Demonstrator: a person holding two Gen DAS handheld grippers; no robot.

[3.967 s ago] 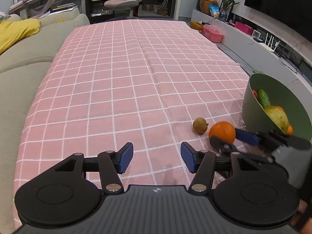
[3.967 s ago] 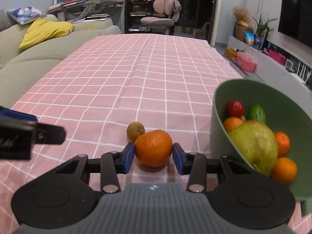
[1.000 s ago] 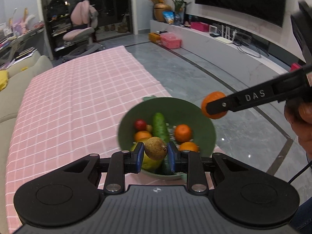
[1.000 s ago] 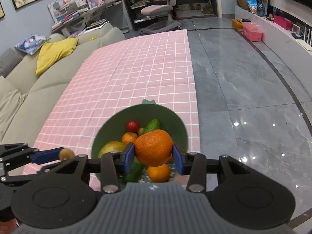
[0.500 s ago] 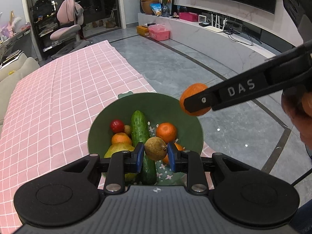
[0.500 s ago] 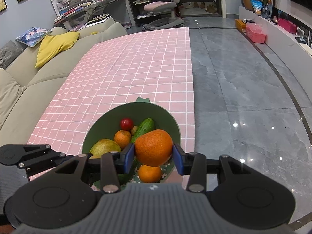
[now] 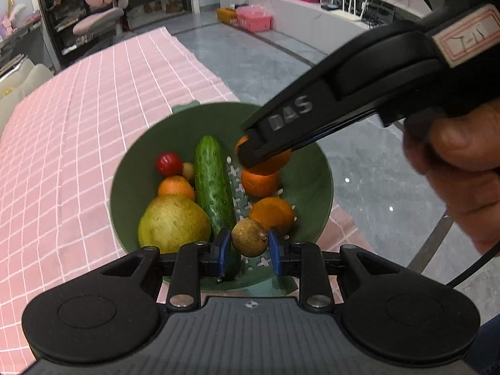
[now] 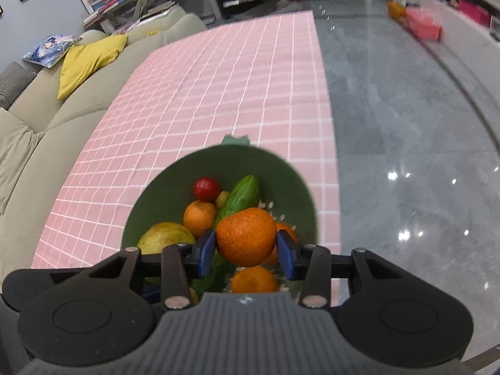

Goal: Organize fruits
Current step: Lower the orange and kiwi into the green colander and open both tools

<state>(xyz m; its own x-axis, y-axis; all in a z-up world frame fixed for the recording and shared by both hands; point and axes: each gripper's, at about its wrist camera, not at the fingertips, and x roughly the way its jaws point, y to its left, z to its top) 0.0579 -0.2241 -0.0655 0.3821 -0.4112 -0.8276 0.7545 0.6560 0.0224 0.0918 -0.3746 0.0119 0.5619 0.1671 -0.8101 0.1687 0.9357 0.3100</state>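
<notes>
- Our left gripper [image 7: 249,243] had its blue pads clamped on a small round brown fruit [image 7: 249,238], held over the near side of the deep green plastic bowl [image 7: 315,168].
- Our right gripper [image 8: 246,247] was pinched on a large dimpled orange [image 8: 246,237], one blue pad against each flank, held above the same bowl [image 8: 281,168].
- In the left wrist view, the right gripper reached in from the upper right across the bowl, its black finger stamped "DAS" covering most of the orange [image 7: 275,164] it carried.
- We saw the right hand [image 7: 462,168] wrapped around that tool's handle at the right edge.
- Inside the bowl lay a long bumpy green cucumber [image 7: 214,184] down the middle, with a big yellow-green pear-like fruit [image 7: 173,223] to its left at the near side.
- A small red tomato [image 7: 169,163] sat at the far left of the bowl, a small tan fruit [image 7: 188,170] just beside it, and a small orange [image 7: 176,187] sat between them and the yellow-green fruit.
- Two more oranges sat right of the cucumber: one [image 7: 260,182] directly under the carried orange, another [image 7: 271,214] nearer to us.
- The bowl stood on the pink checked tablecloth [image 8: 218,87], close to the edge beside the grey polished floor [image 8: 406,125].
- A beige sofa [image 8: 40,125] with a yellow cushion [image 8: 86,61] ran along the cloth's left side.
</notes>
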